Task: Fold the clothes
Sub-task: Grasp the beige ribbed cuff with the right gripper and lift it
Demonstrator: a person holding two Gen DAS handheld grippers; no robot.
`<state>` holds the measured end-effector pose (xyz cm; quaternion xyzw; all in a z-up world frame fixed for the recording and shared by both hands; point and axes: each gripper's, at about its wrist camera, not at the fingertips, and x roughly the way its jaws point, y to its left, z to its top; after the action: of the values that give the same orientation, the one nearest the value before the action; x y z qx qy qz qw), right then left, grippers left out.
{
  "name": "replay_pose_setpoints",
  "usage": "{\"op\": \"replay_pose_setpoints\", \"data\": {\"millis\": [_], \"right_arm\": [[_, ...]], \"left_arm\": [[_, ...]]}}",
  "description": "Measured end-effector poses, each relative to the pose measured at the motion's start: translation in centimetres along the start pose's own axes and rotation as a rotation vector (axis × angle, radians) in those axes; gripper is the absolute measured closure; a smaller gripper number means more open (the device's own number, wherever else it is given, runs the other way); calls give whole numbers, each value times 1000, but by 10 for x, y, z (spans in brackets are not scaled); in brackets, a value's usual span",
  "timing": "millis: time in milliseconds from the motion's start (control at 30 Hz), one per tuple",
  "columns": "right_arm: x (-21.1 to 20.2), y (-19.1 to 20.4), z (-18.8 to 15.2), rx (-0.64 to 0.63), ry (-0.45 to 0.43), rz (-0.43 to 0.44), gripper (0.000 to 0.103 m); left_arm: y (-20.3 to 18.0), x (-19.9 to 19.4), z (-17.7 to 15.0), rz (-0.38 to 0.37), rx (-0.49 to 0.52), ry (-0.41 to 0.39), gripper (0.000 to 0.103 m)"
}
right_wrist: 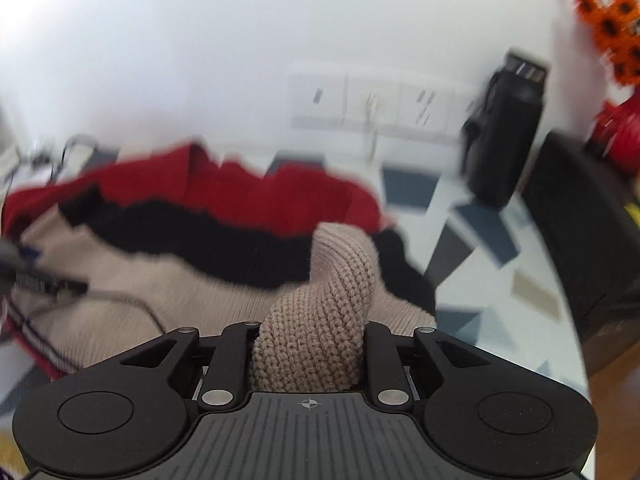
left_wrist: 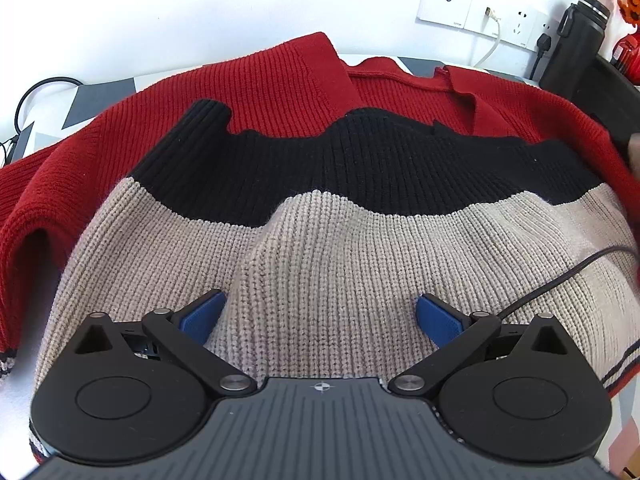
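Observation:
A knitted sweater (left_wrist: 340, 248) in red, black and beige bands lies spread over the patterned table. My left gripper (left_wrist: 320, 316) is open, its blue pads (left_wrist: 204, 316) set wide apart on the beige part. In the blurred right wrist view my right gripper (right_wrist: 312, 332) is shut on a bunched, twisted fold of the sweater's (right_wrist: 332, 300) beige knit, lifted from the right edge. The fabric hides its fingertips. At the left edge of that view the left gripper (right_wrist: 24, 268) shows, smeared.
A black bottle (left_wrist: 576, 40) and a black box (right_wrist: 580, 240) stand at the back right, near orange flowers (right_wrist: 612, 28). Wall sockets (left_wrist: 480, 12) with a white cable are behind. A thin black cable (left_wrist: 560, 280) crosses the beige knit. Bare patterned tabletop (right_wrist: 480, 240) lies right of the sweater.

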<state>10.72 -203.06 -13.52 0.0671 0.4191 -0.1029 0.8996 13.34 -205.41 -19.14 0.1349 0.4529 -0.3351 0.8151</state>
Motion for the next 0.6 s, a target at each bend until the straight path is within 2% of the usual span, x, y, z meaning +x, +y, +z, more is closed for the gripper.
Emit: {"op": "replay_pose_setpoints", "data": {"millis": [33,100,267,367,433,500,567,600], "right_arm": [[9,2,-3,-5,44,19,81],[12,8,-4,-5,45,42,78],[6,27,16,-82,-11,16,79],[31,30,19,-94,82,-36,73],[39,29,15,-92,86,-61,70],[38,29,16,-91,92,-57,61],[29,29,22,-88,109,-44,31],[23,30,25,-84,124,-40,25]], "left_arm": [[0,0,0,-1,0,-4,0],[0,0,-1,-2,-2,-11,0],[0,0,0,-2,-10,-11,0],[2,0,-1,-10,-5,-16,0],[3,-1,-1,-19,-1,-14,0],[7,-3,-1,-38,-4,-11,0],[11,-5,1,-60,-17,-13,1],[14,-7,2,-72,-28,-18,1]]}}
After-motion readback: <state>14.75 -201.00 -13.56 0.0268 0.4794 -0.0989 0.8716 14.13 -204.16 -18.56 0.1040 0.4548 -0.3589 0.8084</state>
